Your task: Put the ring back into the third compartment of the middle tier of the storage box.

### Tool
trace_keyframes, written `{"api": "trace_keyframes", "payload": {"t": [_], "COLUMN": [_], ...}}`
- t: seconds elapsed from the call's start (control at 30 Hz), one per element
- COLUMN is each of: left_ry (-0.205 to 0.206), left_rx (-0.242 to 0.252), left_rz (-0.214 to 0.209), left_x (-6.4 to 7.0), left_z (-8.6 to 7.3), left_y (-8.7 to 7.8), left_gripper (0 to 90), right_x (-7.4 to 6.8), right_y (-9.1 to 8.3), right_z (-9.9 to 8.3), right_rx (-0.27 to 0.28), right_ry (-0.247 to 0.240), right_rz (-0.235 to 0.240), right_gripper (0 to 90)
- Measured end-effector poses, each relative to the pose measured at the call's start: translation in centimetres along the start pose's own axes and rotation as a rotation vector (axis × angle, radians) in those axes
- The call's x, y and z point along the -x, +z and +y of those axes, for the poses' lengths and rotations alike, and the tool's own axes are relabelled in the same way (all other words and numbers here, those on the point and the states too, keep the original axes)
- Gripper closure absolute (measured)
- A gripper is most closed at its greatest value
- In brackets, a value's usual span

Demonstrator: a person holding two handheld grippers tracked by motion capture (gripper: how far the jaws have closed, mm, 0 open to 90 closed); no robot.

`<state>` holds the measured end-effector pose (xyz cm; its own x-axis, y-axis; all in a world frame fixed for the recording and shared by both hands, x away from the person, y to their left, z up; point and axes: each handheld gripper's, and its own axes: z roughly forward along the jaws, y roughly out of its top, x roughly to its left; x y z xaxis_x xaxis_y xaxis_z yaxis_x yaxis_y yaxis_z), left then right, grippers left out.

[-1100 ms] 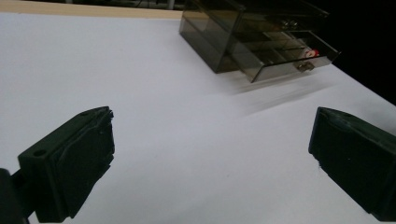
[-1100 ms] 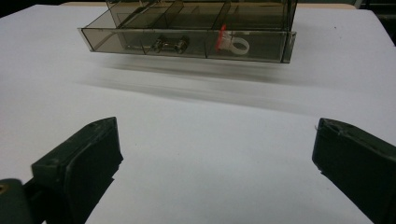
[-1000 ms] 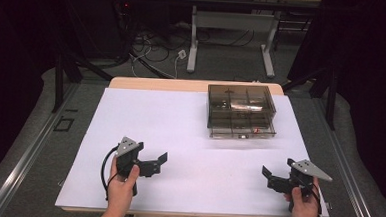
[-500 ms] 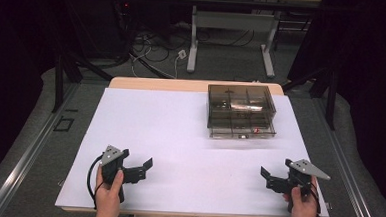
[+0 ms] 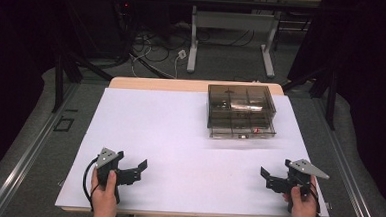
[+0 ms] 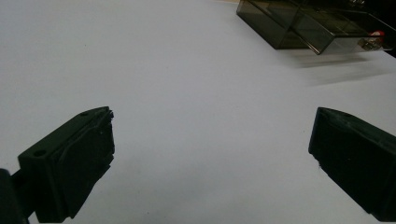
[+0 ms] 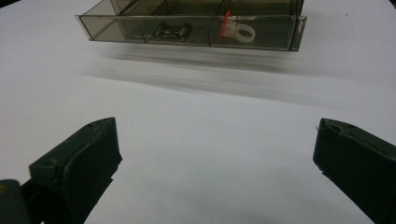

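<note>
A smoky see-through box (image 5: 240, 110) stands on the white sheet at the back right, its lower drawer (image 5: 242, 133) pulled out a little. In the right gripper view the drawer (image 7: 191, 28) holds a small metal piece (image 7: 172, 31) and a white ring with a red tag (image 7: 238, 31). My left gripper (image 5: 140, 170) is open near the front left edge and holds nothing. My right gripper (image 5: 266, 178) is open at the front right, also with nothing in it. Bare sheet lies between the left gripper's (image 6: 210, 154) jaws, with the box (image 6: 317, 23) far off. The right gripper (image 7: 215, 158) faces the drawer front.
A white sheet (image 5: 179, 138) covers the wooden table (image 5: 157, 84). Beyond the table are a dark floor, cables (image 5: 154, 46) and a white desk frame (image 5: 232, 40). A metal rail (image 5: 23, 154) runs along the left side.
My left gripper has moved left and closer to the front edge of the table. The right gripper has hardly shifted. Both stay open.
</note>
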<state>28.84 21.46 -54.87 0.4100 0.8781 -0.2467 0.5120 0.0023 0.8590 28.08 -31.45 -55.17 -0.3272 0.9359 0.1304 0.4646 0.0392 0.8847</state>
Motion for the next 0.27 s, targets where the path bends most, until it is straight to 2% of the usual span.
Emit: {"api": "trace_keyframes", "payload": {"t": [0.1,0.27], "left_ry": [0.004,0.008], "left_rx": [-0.009,-0.017], "left_rz": [0.009,0.008], "left_x": [-0.04,-0.04], "left_z": [-0.02,-0.03], "left_y": [0.02,0.12], "left_gripper": [0.1,0.1], "right_x": [0.0,0.24], "right_y": [0.01,0.03], "right_z": [-0.01,-0.03], "right_rx": [-0.016,-0.008], "right_ry": [0.006,-0.006], "right_rz": [-0.01,-0.022], "right_gripper": [0.6,0.8]}}
